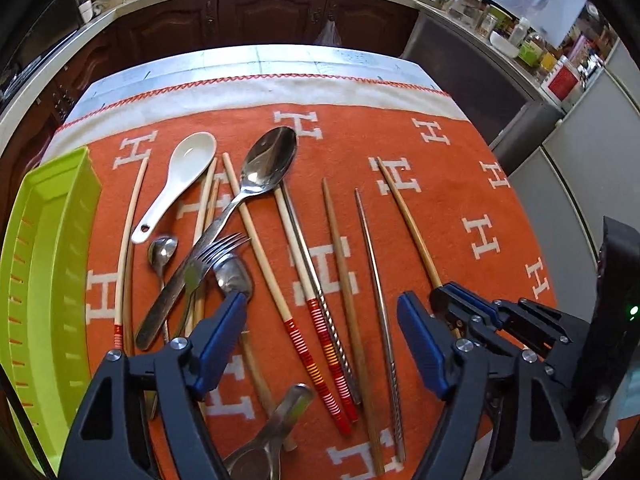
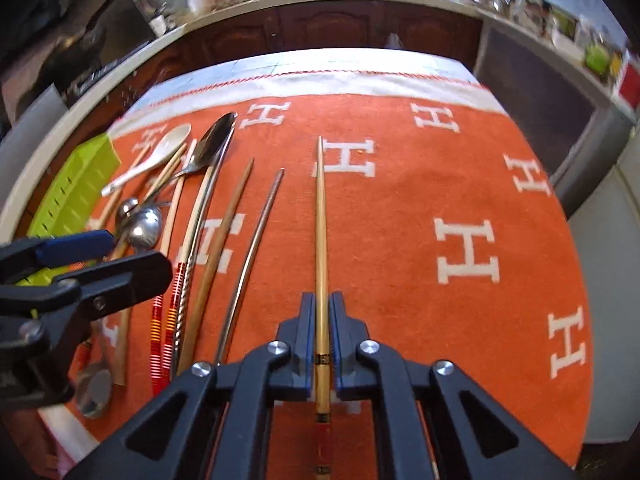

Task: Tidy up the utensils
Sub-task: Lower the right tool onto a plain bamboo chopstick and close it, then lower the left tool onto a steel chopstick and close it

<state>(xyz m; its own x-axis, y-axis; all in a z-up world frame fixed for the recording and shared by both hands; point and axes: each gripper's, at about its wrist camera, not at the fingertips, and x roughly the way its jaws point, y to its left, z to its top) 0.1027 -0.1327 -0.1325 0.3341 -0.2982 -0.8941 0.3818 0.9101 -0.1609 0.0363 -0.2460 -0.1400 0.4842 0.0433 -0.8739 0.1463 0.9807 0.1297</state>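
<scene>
I'm pinching a lone bamboo chopstick [image 2: 321, 216] w/ the right gripper [image 2: 321, 320]; its jaws are pressing together on the shaft near the banded handle end, and the tip is pointing away from me over the orange H-pattern cloth [image 2: 420, 184]. This chopstick is lying apart from the rest, to the right of the main pile.

I'm holding the left gripper [image 1: 320, 316] w/ jaws spread wide, nothing between the pads but utensils lying below on the cloth: two red-wrapped chopsticks [image 1: 316, 320], a twisted metal chopstick [image 1: 332, 320] and a plain brown wooden one [image 1: 344, 264]. The left pad [image 1: 220, 332] is sitting just over a steel spoon bowl [image 1: 234, 276]; can't tell if it's touching.

Further left in the left wrist view, a fork [image 1: 208, 256], a large steel spoon [image 1: 256, 184], a small steel spoon [image 1: 162, 250] and a white ceramic spoon [image 1: 176, 176] are overlapping in a heap w/ more pale chopsticks [image 1: 130, 236]. A thin metal chopstick [image 1: 376, 280] is lying right of the brown one. Another spoon [image 1: 272, 432] is showing at the bottom edge, bowl toward me.

A lime-green slotted tray [image 1: 48, 264] is sitting at the cloth's left edge, beside the heap. Dark wood cabinets [image 1: 272, 20] and a cluttered counter [image 1: 520, 32] are running behind the table.
</scene>
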